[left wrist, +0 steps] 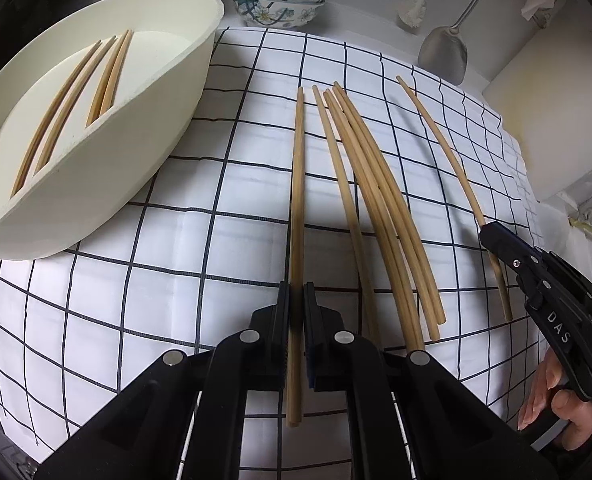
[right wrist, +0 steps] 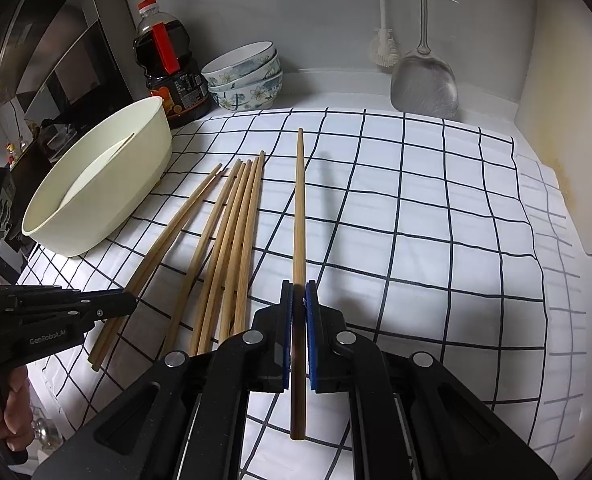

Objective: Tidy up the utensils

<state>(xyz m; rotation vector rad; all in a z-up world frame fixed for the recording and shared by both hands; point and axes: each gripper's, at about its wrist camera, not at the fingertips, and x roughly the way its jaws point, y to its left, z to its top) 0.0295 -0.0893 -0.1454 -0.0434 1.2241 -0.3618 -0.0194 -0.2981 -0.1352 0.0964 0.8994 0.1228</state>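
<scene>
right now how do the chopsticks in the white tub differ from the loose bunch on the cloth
The chopsticks in the tub stand in slots of the white tub, only partly showing; the loose bunch lies flat on the checked cloth, full length showing. The tub's are split into two separated pairs; the bunch crowds together, overlapping. Both look like the same plain wooden sticks.

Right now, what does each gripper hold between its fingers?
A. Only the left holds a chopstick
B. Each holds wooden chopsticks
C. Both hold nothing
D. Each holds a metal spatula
B: the left gripper is closed on wooden chopsticks, and the right gripper is closed on a chopstick, while more chopsticks lie loose on the checked cloth.
</scene>
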